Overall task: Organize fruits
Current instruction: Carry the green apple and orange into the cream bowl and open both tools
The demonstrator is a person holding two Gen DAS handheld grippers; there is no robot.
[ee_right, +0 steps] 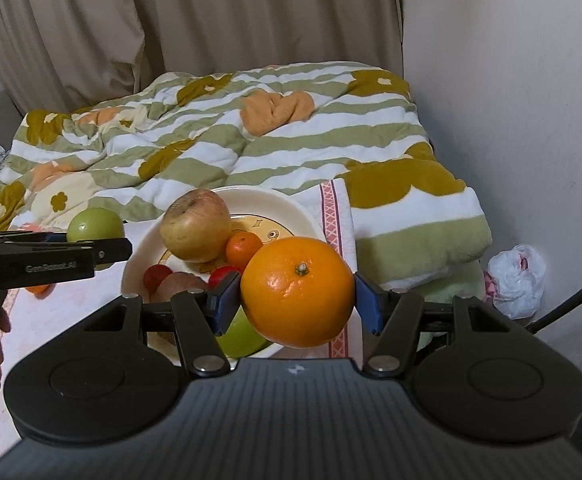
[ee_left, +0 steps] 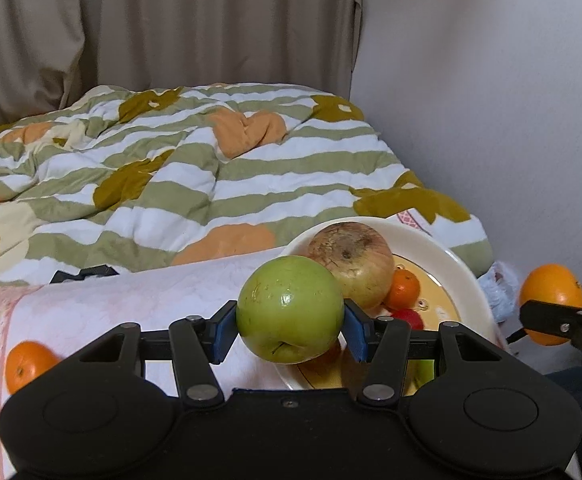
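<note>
- Left claw [ee_left: 290,322] grips a green apple [ee_left: 289,309] between its blue pads, low centre of the left wrist view, the apple's stem end turned toward the camera.
- Right claw [ee_right: 297,298] is clamped on a big orange [ee_right: 297,292], centre of the right wrist view, stem scar facing up.
- Just past both fruits lies the plate [ee_right: 275,200], on a pale cloth [ee_left: 131,300] over the bed. In the left view it sits right of the apple and partly behind it; in the right view it sits up and left of the orange.
- On the plate: a brownish apple [ee_right: 195,226], a small orange [ee_right: 244,248], red fruit [ee_right: 157,276], and something green near its front rim.
- Judgement: each claw only needs a short move forward and down to the plate, and neither is clearly nearer. The free space is at the plate's right side.
- One more orange [ee_left: 27,364] lies loose on the cloth, lower left of the left view.
- Farther back: a striped blanket [ee_left: 211,168], then curtains [ee_left: 171,20].
</note>
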